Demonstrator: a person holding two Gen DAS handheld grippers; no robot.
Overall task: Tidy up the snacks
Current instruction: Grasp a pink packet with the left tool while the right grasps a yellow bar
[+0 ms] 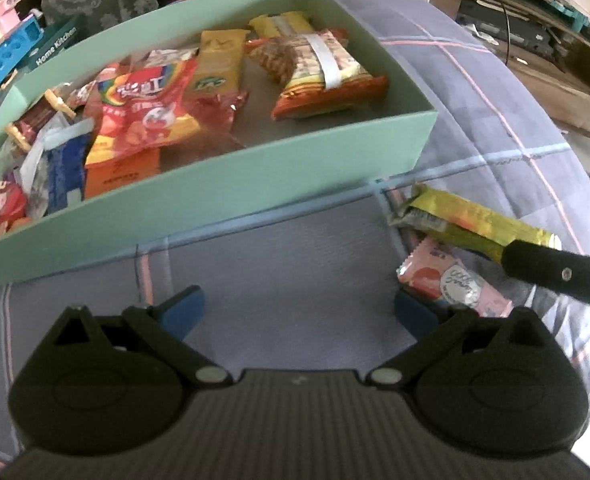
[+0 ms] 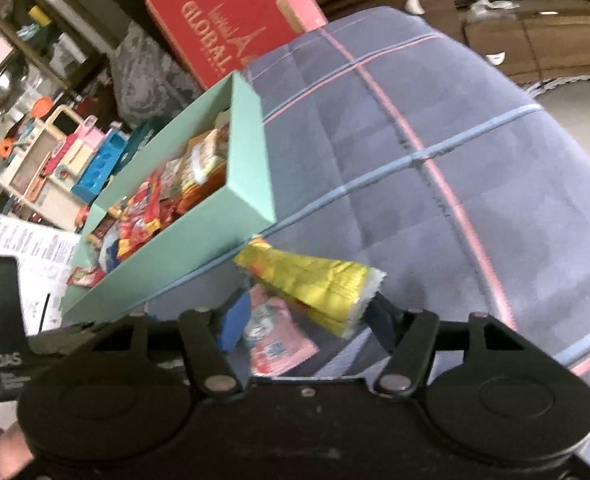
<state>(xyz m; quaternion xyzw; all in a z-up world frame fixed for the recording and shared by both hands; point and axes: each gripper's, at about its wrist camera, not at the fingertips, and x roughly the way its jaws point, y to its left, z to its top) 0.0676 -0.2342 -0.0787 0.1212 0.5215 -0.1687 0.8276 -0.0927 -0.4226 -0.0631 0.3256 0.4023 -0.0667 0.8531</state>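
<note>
— While the shallow mint-green cardboard box (image 1: 223,184) of snacks fills the left, open plaid quilt (image 2: 435,184) stretches right of its near corner.
— And the grippers?
— The left gripper (image 1: 299,312) hangs spread and empty; the right gripper (image 2: 309,314) brackets the long yellow foil snack bar (image 2: 315,280), jaws apart, over a pink wrapped sweet (image 2: 279,344).

Cluttered home: quilted bedspread (image 2: 435,128), toy kitchen (image 2: 67,152), crowded shelves (image 2: 23,40).

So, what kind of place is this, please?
Probably a lived-in room at home, used partly for storage. The green box of snacks sits on a quilted plaid cover, like a bed or sofa. Behind it are a toy kitchen and a red carton.
</note>
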